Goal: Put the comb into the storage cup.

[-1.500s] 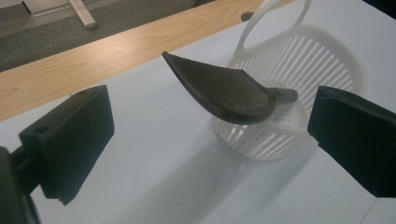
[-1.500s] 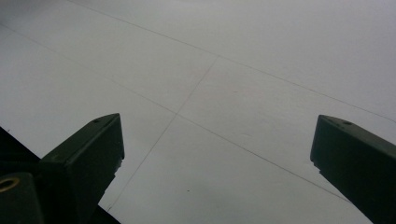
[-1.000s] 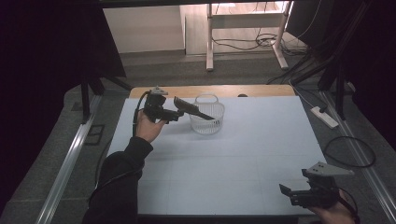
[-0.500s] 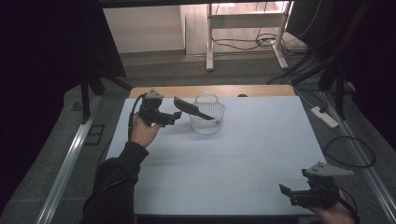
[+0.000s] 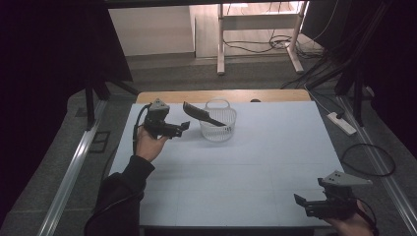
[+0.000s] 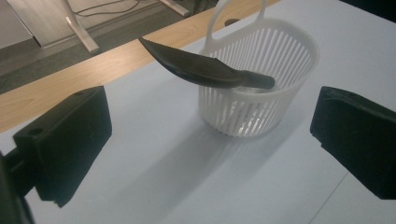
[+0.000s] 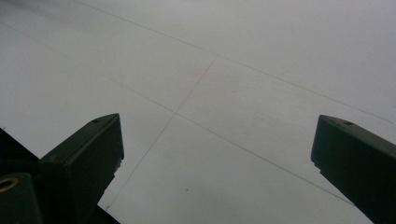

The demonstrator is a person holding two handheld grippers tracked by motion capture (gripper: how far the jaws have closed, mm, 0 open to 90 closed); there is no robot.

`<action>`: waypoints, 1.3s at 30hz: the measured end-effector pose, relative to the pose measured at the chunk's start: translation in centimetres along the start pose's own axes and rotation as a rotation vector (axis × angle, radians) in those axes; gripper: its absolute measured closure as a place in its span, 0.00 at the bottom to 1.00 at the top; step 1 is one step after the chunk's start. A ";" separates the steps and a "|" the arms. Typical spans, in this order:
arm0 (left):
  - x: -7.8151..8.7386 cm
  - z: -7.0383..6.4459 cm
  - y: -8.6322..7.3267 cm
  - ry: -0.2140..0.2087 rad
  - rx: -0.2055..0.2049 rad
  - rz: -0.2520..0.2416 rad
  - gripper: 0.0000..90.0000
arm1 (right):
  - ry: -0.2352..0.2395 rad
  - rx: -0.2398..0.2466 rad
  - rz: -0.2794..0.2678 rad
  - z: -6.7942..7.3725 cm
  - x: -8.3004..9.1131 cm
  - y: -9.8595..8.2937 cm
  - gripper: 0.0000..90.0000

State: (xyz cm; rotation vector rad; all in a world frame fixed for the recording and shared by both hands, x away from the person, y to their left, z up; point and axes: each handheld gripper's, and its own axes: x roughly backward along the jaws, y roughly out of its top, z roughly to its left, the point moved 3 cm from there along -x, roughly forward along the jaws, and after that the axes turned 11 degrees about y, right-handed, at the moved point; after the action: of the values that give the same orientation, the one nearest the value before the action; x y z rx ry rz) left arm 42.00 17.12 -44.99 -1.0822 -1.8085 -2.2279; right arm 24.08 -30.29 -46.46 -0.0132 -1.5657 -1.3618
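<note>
A white slatted basket (image 5: 219, 126) with a handle stands at the back of the white table (image 5: 246, 162). A black curved utensil (image 5: 200, 113) with a serrated edge leans in it, its handle inside and its blade poking out over the rim to the left. My left gripper (image 5: 185, 127) hovers just left of the basket, open, with nothing between its jaws. In the left gripper view the basket (image 6: 271, 70) and the utensil (image 6: 191, 70) lie ahead of the open left gripper (image 6: 210, 144). My right gripper (image 5: 298, 200) is at the front right corner, open over bare table (image 7: 215, 140).
A bare wooden strip (image 5: 196, 96) runs along the table's far edge behind the basket. On the floor to the right lie a power strip (image 5: 340, 123) and a looped cable (image 5: 369, 160). Desk legs and cables stand beyond the table.
My left gripper has drawn back a little from the utensil's blade end, and the utensil now rests in the basket by itself. The right gripper has not moved.
</note>
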 end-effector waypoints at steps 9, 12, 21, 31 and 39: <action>0.4 -0.2 -0.4 -0.012 0.009 -0.010 0.00 | 0.006 -0.001 0.002 0.0 0.0 0.0 0.03; 0.4 -0.3 -0.6 -0.011 0.009 -0.010 0.00 | 0.009 -0.002 0.003 -0.1 0.0 0.0 0.02; 1.2 -0.5 -1.1 0.003 -0.008 -0.007 0.00 | 0.011 -0.002 0.007 -0.1 0.0 0.0 0.01; 1.8 -0.7 -1.5 -0.005 -0.004 -0.005 0.00 | 0.008 -0.001 0.007 0.0 -0.1 0.0 0.02; 2.2 -0.8 -1.9 -0.005 -0.005 0.000 0.00 | 0.005 0.001 0.004 0.0 0.0 0.0 0.02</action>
State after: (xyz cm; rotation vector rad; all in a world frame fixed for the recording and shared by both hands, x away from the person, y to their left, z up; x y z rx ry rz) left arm 39.09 17.74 -45.38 -1.0895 -1.8059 -2.2329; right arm 24.09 -30.29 -46.49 -0.0128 -1.5612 -1.3567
